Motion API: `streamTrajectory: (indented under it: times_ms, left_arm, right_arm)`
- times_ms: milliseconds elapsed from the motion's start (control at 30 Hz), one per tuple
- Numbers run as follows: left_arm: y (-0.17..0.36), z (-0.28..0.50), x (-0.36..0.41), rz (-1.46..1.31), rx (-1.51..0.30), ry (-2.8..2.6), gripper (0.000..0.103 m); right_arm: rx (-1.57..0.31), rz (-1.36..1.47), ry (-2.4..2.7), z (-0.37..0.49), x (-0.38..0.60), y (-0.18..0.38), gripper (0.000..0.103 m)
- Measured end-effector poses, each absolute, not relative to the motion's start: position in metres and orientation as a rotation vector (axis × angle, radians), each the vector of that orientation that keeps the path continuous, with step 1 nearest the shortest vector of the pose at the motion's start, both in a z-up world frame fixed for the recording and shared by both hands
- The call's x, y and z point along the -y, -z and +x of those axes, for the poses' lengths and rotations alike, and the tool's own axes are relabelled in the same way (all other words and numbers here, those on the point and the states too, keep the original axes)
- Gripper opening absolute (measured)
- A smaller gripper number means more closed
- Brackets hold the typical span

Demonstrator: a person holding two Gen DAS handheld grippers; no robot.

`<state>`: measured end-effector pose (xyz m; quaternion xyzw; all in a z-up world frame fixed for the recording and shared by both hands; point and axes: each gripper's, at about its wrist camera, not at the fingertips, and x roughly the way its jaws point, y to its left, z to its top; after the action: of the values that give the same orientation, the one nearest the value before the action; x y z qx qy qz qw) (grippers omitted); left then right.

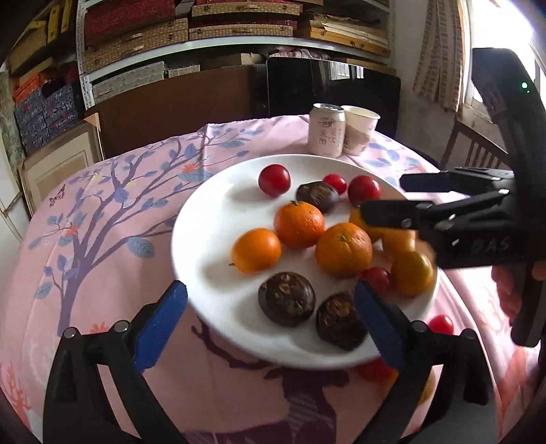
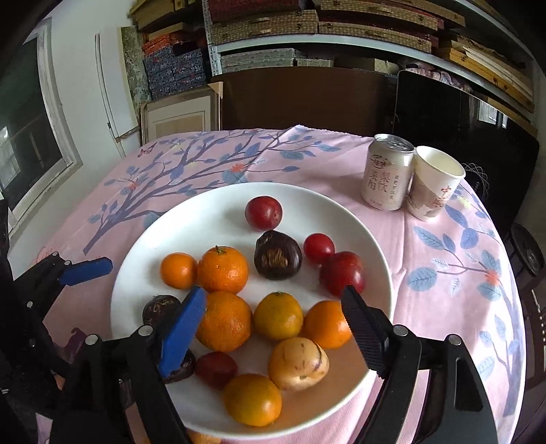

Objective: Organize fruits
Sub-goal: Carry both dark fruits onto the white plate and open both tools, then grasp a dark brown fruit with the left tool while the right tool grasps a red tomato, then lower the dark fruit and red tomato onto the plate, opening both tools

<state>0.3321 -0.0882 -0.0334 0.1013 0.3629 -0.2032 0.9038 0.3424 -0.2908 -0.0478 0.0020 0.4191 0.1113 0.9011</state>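
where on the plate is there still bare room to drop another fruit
The widest free patch is the plate's left and far part, bordered by its rim, the lone red fruit and the small orange. The near right half is crowded with oranges and a yellow fruit. The pink cloth beyond the rim is bare too.

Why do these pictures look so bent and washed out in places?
Both views come through a fisheye lens, so the shelves curve and the corners go black. In the left wrist view the window glares white. In the right wrist view the plate is evenly lit.
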Motion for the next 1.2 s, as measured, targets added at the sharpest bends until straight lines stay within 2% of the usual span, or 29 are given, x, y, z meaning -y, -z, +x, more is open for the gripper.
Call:
streamTrajectory:
  times_ms: [167, 367, 600, 767, 800, 833, 867, 900, 933, 967, 1000, 1033, 1200]
  left_arm:
    - [0.022, 0.29, 0.077, 0.226, -0.727, 0.427, 0.098]
    - [0.017, 0.227, 0.063, 0.227, -0.693, 0.46, 0.098]
    - [0.041, 0.178, 0.066, 0.266, -0.746, 0.552, 0.098]
    - [0.057, 0.172, 0.088, 0.368, -0.764, 0.537, 0.098]
    - [0.062, 0.174, 0.092, 0.38, -0.774, 0.537, 0.098]
    - [0.066, 0.175, 0.095, 0.387, -0.781, 0.553, 0.087]
    - [0.07, 0.175, 0.097, 0.396, -0.797, 0.581, 0.074]
    - [0.073, 0.175, 0.1, 0.398, -0.825, 0.635, 0.048]
    - [0.076, 0.174, 0.104, 0.41, -0.837, 0.65, 0.041]
    - [0.075, 0.171, 0.105, 0.428, -0.82, 0.64, 0.041]
    - [0.075, 0.167, 0.107, 0.443, -0.812, 0.645, 0.04]
    - [0.075, 0.166, 0.107, 0.443, -0.815, 0.653, 0.04]
    - [0.054, 0.164, 0.092, 0.352, -0.778, 0.66, 0.04]
  right_arm:
    - [-0.839, -0.005, -0.183, 0.286, 0.311, 0.041, 0.097]
    - [-0.85, -0.038, -0.161, 0.233, 0.313, 0.057, 0.098]
    - [-0.914, 0.008, -0.173, 0.234, 0.309, 0.085, 0.098]
    - [-0.94, -0.022, -0.165, 0.241, 0.298, 0.098, 0.098]
    - [-0.952, -0.01, -0.169, 0.242, 0.297, 0.101, 0.098]
    - [-0.964, 0.001, -0.177, 0.244, 0.297, 0.104, 0.096]
    - [-0.974, 0.006, -0.187, 0.244, 0.296, 0.106, 0.093]
    - [-0.969, -0.022, -0.171, 0.243, 0.293, 0.107, 0.086]
    - [-0.966, -0.054, -0.152, 0.241, 0.29, 0.107, 0.072]
    - [-0.957, -0.071, -0.153, 0.239, 0.288, 0.106, 0.051]
    - [-0.95, -0.071, -0.172, 0.236, 0.286, 0.104, 0.036]
    - [-0.952, -0.079, -0.164, 0.233, 0.285, 0.104, 0.03]
    - [-0.943, -0.041, -0.158, 0.222, 0.29, 0.097, 0.029]
